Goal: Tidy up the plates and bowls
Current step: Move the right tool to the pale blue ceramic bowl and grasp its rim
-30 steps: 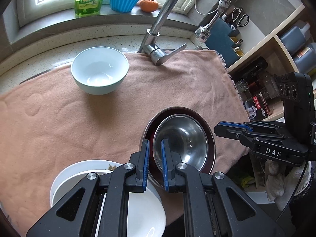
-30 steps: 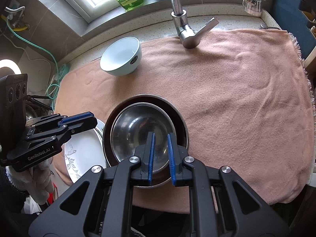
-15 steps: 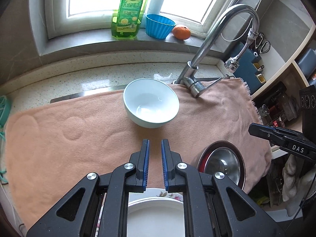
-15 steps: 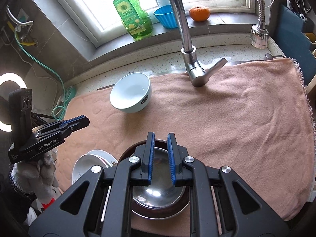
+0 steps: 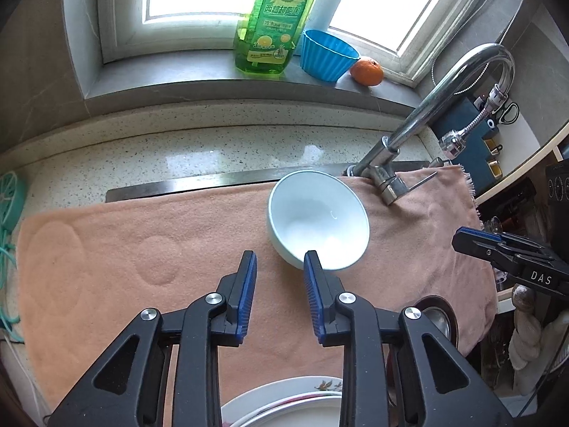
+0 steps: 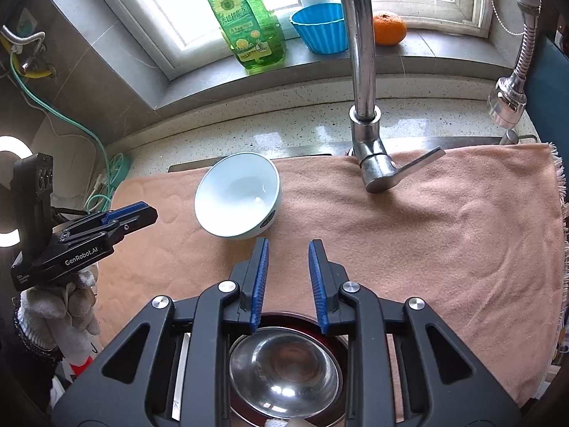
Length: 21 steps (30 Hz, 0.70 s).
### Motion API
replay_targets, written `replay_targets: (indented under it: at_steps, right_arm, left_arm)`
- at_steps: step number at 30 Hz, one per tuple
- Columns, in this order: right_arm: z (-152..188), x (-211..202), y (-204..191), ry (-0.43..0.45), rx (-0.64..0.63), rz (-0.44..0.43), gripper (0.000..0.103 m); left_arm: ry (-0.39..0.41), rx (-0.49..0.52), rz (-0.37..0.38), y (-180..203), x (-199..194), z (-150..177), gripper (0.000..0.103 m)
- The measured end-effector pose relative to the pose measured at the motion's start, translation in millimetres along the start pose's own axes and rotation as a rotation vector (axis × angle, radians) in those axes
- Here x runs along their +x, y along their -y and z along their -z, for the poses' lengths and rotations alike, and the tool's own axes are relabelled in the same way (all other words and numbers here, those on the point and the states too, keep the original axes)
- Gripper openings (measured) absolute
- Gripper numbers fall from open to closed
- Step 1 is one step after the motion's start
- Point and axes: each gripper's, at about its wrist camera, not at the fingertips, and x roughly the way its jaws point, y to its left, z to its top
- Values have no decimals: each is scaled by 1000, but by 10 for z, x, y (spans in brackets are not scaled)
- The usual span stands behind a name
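Observation:
A white bowl (image 5: 317, 218) stands upright on the pink towel (image 5: 142, 249) near the faucet; it also shows in the right wrist view (image 6: 237, 196). My left gripper (image 5: 279, 261) is open and empty, its right finger just before the bowl's near rim. My right gripper (image 6: 287, 249) is open and empty, right of the bowl. A steel bowl (image 6: 282, 370) sits inside a dark red dish (image 6: 330, 334) under my right gripper. White plates (image 5: 284, 402) lie stacked under my left gripper.
A chrome faucet (image 6: 362, 71) with a lever handle (image 6: 409, 170) rises at the towel's back edge. On the windowsill stand a green soap bottle (image 5: 274, 17), a blue cup (image 5: 325, 55) and an orange (image 5: 367, 71). A shelf (image 5: 515, 163) is at the right.
Both grippers have opened from nearly shut. Both have drawn back and up from the steel bowl and plates, and now face the white bowl.

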Motion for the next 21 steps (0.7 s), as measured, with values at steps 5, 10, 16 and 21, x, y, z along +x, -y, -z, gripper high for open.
replay_targets:
  at_steps: [5,10,16,21]
  right_arm:
    - [-155,172,71,-22,37,-28,46]
    - [-334,312,59,-24,32,-29,46]
    - [-473,494,43,-45,45,-45,46]
    - [-514,695,8,-81,36,-46,40]
  left_arm:
    - [-25,-42,35,-88,133,-126,26]
    - [-59,-117,65,-237,320,-250,26]
    - [-84,-128,60,-262,472,-336,26]
    - [-108,-121,54,-249,600,-334,25]
